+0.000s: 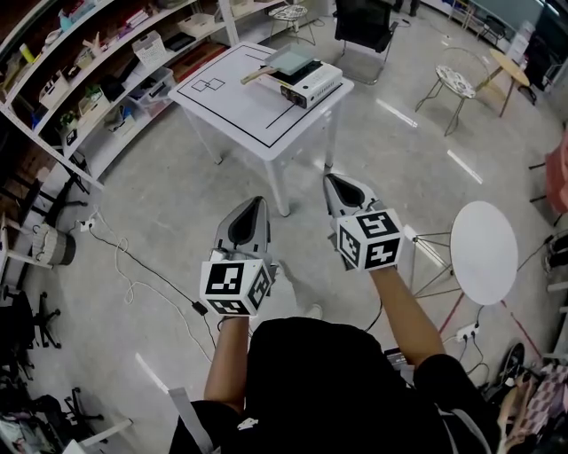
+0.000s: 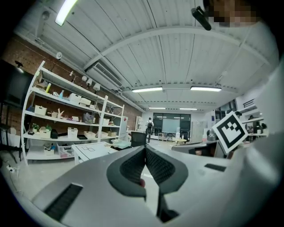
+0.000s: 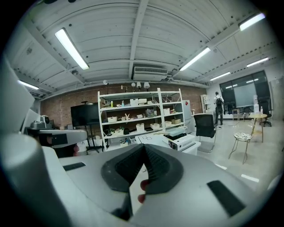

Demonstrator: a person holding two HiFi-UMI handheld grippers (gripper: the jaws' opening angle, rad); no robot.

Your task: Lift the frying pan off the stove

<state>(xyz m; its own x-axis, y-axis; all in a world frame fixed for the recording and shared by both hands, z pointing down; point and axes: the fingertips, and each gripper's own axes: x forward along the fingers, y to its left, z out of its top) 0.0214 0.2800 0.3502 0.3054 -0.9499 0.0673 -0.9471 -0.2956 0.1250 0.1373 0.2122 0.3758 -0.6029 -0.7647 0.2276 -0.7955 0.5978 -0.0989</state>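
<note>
Shelving point(image 1: 115, 71) packed with boxes runs along the upper left of the head view, and grey floor point(image 1: 373, 142) fills most of the rest. The white surface point(image 1: 226, 102), marked with black lines, stands in the upper centre. At its far end sits the stove point(image 1: 318, 84). The frying pan point(image 1: 295, 58) rests on top of the stove, its wooden handle pointing toward the left of the frame. A black chair point(image 1: 364, 22) stands beyond the surface at the top edge, a wire stool point(image 1: 454, 82) at the upper right, and a round table point(image 1: 484, 251) at the right. A cable point(image 1: 142, 266) trails over the floor at the lower left.

You stand well back from the surface with both forearms stretched forward and low. Your left hand-held gripper point(image 1: 257, 204) points up the frame toward the surface, and its jaws are pressed together with nothing between them. Your right hand-held gripper point(image 1: 329, 179), near it and a little higher in the frame, is also closed tight and empty. Each carries its marker cube point(image 1: 235, 285) nearest your wrist. Both are well apart from the frying pan.
</note>
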